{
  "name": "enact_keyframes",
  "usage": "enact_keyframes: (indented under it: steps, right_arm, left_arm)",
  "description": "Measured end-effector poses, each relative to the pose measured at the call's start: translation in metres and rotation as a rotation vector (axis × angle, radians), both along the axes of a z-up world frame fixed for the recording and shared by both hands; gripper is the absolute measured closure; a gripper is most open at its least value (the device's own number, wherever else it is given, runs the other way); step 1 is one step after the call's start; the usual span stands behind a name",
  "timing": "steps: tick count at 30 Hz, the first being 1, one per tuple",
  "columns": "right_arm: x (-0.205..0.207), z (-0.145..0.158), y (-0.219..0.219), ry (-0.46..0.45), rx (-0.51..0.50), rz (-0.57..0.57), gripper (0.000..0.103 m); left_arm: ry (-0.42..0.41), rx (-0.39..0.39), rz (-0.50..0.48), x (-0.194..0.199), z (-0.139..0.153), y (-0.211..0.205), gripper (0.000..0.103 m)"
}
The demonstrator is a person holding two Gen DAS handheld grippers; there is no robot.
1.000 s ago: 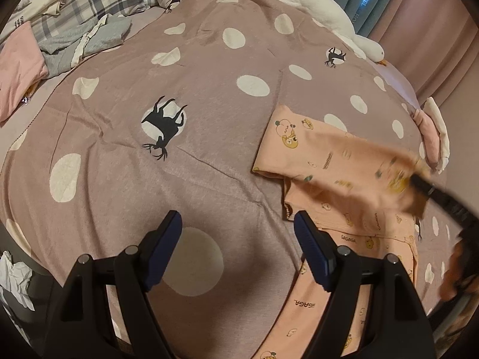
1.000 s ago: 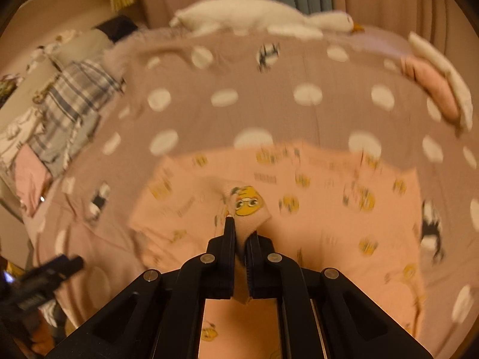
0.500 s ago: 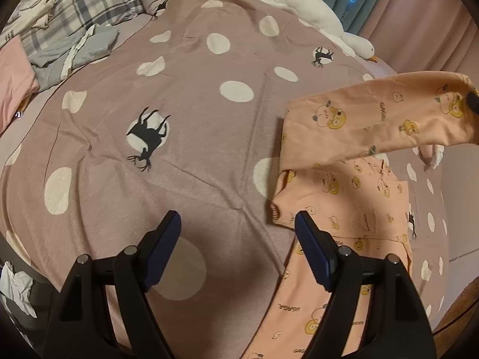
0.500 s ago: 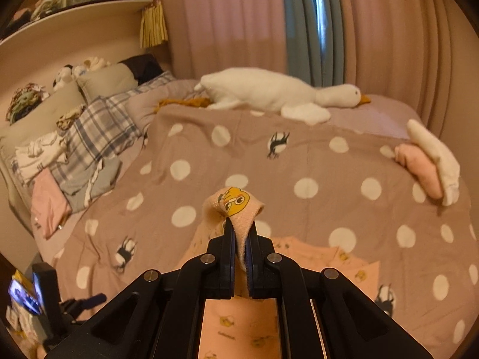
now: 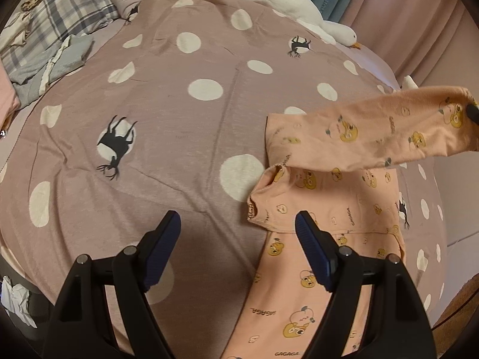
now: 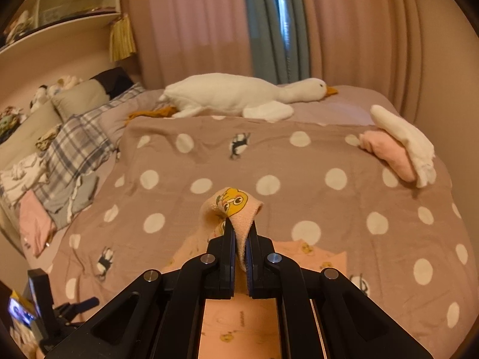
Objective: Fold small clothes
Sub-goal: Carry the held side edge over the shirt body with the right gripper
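2 grippers over a peach pajama top (image 5: 329,197) printed "GAGAGA".
Right gripper (image 6: 241,239) has its jaws clamped on the sleeve cuff (image 6: 236,206), lifted above the polka-dot blanket (image 6: 299,161); left gripper (image 5: 238,227) hovers, jaws wide apart, the top's collar just ahead of its right finger.

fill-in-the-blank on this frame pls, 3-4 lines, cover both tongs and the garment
1. The right tongs are shut on the cuff of the peach garment's ____.
2. The left tongs are ____ and hold nothing.
3. The lifted sleeve hangs above the garment's body, which lies on the ____ blanket.
4. The white plush toy at the bed's far edge is a ____.

Missing words: sleeve; open; polka-dot; goose
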State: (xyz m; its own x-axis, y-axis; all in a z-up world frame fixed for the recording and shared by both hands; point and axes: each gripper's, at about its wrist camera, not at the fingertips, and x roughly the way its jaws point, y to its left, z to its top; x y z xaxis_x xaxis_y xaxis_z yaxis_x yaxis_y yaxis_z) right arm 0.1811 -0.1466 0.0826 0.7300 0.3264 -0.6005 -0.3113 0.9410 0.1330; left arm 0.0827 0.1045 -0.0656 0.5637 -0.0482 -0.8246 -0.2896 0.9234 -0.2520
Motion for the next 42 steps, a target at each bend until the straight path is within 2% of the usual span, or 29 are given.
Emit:
enact_keyframes:
  steps: [16, 42]
  right_arm:
    - [0.009, -0.031, -0.031, 0.073, -0.01, -0.056, 0.096]
    - [0.016, -0.078, -0.062, 0.187, -0.032, -0.12, 0.096]
  left_arm:
    - [0.042, -0.033, -0.015, 0.016, -0.011, -0.017, 0.024]
    - [0.066, -0.036, -0.05, 0.032, -0.023, -0.033, 0.024]
